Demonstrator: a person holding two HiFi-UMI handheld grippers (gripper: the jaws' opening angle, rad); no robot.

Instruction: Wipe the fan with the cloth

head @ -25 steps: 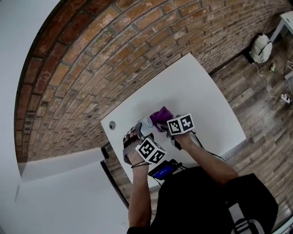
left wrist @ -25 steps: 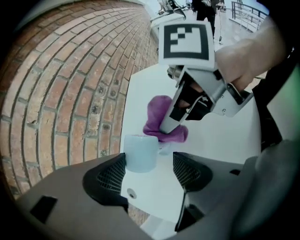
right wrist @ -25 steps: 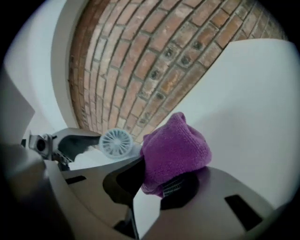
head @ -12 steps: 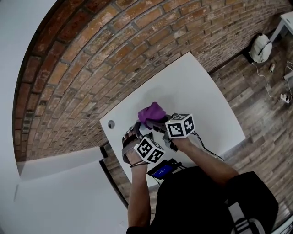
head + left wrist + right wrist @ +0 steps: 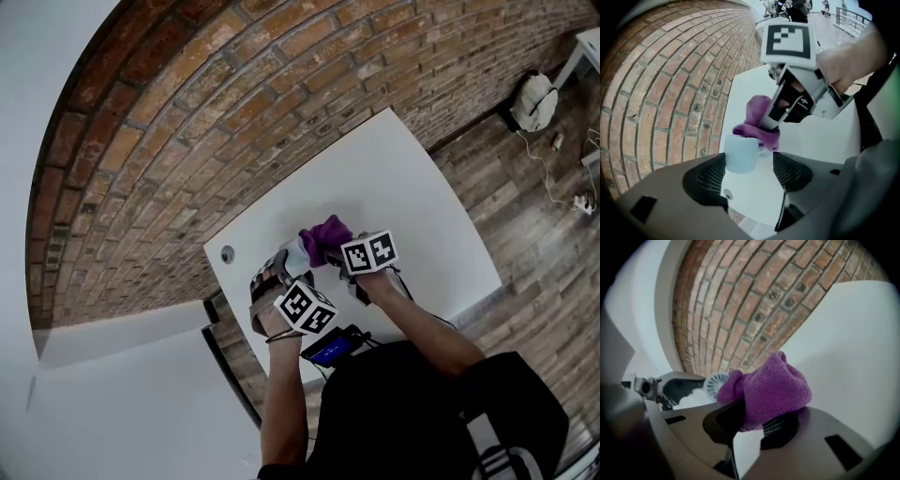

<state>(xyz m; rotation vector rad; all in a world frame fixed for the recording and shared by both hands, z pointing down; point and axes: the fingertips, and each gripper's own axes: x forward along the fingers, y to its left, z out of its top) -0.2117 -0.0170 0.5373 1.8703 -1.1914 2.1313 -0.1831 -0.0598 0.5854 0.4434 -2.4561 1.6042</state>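
Note:
A small pale-blue fan point(image 5: 292, 251) is held over the white table point(image 5: 403, 178), near its left end. My left gripper point(image 5: 281, 269) is shut on the fan's round body point(image 5: 740, 153), which sits against the left jaw. My right gripper point(image 5: 336, 255) is shut on a purple cloth point(image 5: 325, 236). In the left gripper view the cloth point(image 5: 757, 119) presses on the top of the fan, with the right gripper point(image 5: 774, 123) coming in from the right. In the right gripper view the cloth point(image 5: 768, 387) bulges out of the jaws and covers most of the fan's grille point(image 5: 714, 384).
A brick wall point(image 5: 206, 112) runs along the table's far edge. A round cable hole point(image 5: 228, 254) lies in the table near its left corner. On the wooden floor at the right are a white bag point(image 5: 535, 98) and cables point(image 5: 572, 192).
The right gripper swept the cloth to the left across the fan, then back to the right. The left gripper kept the fan nearly still.

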